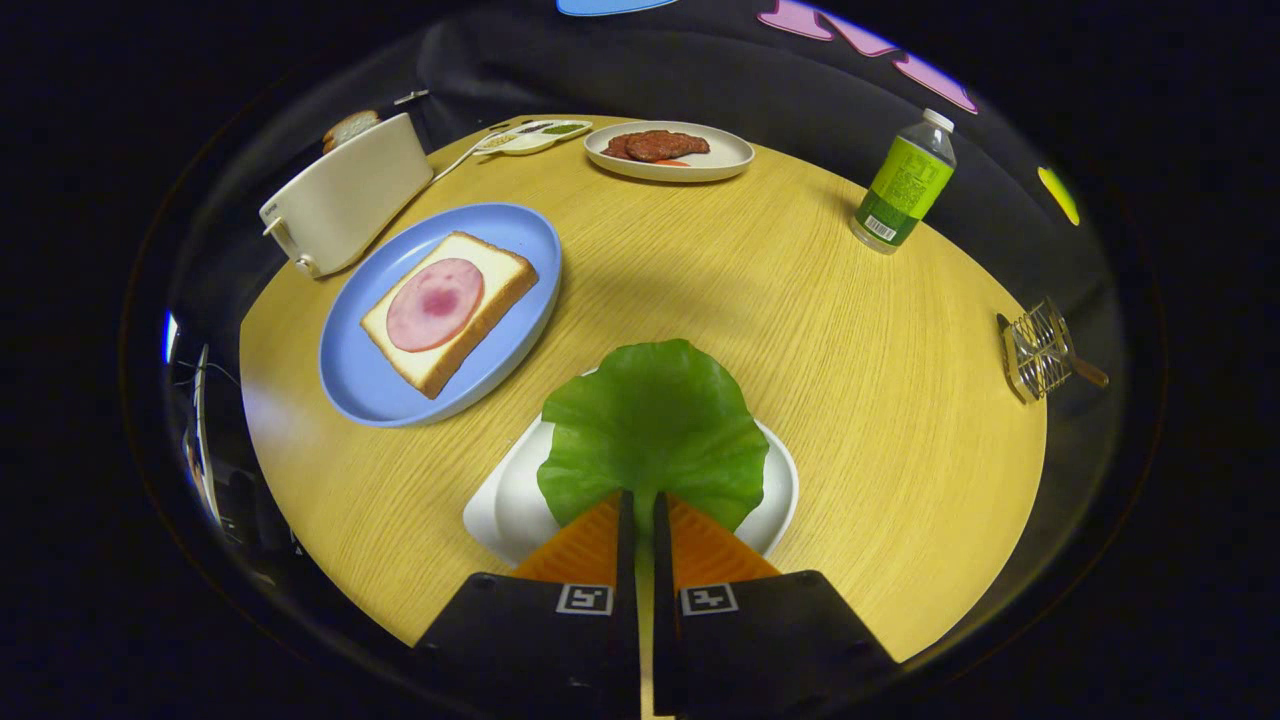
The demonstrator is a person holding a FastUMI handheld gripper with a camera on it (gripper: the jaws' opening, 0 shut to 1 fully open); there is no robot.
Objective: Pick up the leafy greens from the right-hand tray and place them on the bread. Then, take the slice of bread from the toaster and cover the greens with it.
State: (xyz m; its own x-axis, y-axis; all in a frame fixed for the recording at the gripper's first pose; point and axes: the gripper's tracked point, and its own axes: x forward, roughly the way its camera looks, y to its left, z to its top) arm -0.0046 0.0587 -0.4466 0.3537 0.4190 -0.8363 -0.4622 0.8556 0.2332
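The claw (643, 508) is pinching the stem edge of the lettuce leaf (652, 425), its fingers nearly closed, holding it over the white tray (500, 510). The bread (450, 310) with ham is waiting on the blue plate (350, 380), ahead and leftward, beside the toaster (345, 195).

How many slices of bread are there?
2. One slice lies on the blue plate under the ham; another pokes from the toaster. More may hide inside. The tool pinches the leaf.
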